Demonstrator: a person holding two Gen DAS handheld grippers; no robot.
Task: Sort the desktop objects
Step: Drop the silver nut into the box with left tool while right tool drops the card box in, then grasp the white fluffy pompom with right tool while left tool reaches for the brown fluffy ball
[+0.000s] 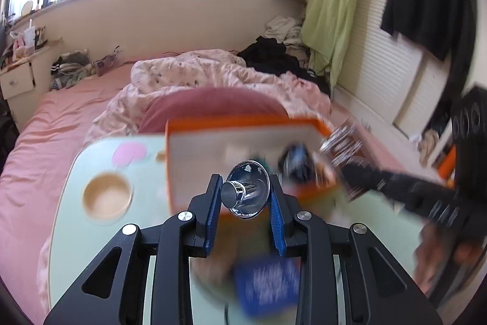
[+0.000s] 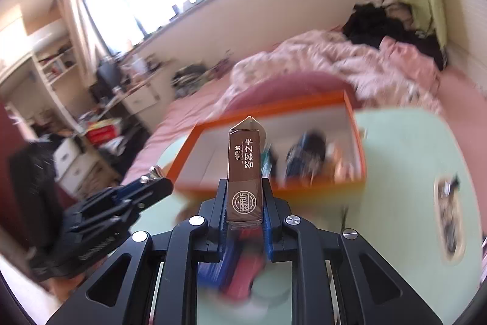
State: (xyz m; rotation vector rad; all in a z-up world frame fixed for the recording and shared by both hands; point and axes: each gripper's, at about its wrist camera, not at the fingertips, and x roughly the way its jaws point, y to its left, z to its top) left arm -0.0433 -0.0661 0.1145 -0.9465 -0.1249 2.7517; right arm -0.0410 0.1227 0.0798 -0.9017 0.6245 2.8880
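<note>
Behind the green table (image 1: 65, 203) lies a pink bed (image 1: 45, 124). Only the left view shows the wooden bowl (image 1: 107, 196) and the left gripper (image 1: 246, 194) clamping a chrome funnel (image 1: 248, 188). Only the right view shows the right gripper (image 2: 244, 203) pinching a brown card box (image 2: 245, 169) before the orange tray (image 2: 268, 111).

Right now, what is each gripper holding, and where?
Left gripper: shiny chrome funnel-shaped piece, clamped across its rim. Right gripper: brown card box, gripped at its lower end.
</note>
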